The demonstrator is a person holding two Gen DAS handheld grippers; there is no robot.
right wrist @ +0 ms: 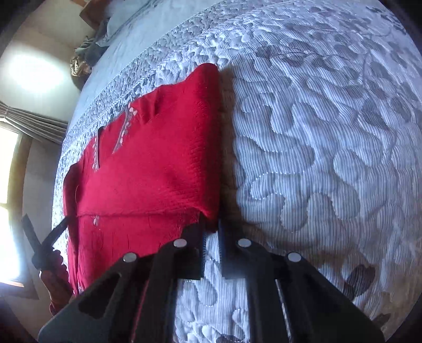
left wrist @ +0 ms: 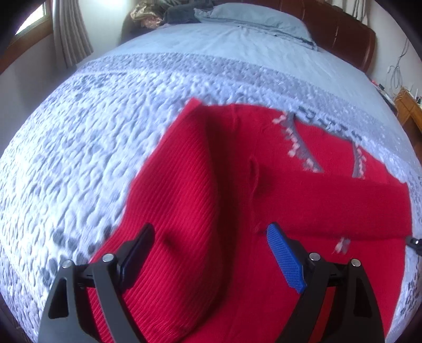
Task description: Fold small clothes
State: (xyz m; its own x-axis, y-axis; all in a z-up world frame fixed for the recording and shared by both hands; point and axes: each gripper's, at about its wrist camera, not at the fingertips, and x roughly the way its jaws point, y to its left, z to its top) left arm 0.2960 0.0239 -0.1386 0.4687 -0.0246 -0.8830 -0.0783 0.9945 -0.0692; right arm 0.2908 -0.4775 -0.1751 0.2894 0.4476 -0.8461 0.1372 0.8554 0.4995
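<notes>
A small red knit garment (left wrist: 211,184) with grey and pink embroidered trim lies on the quilted bed, one sleeve folded across its body. My left gripper (left wrist: 211,232) is open just above the garment, its black and blue fingers wide apart and empty. In the right wrist view the same garment (right wrist: 163,158) lies to the left. My right gripper (right wrist: 211,227) is nearly closed, pinching the garment's near right corner at its fingertips. The left gripper (right wrist: 50,237) shows at the garment's left edge.
The bed carries a grey and white quilted cover (left wrist: 92,132) and a blue sheet with a pillow (left wrist: 253,18) at the far end. A brown headboard (left wrist: 343,29) stands behind. Curtains and a window (right wrist: 15,158) are at the left.
</notes>
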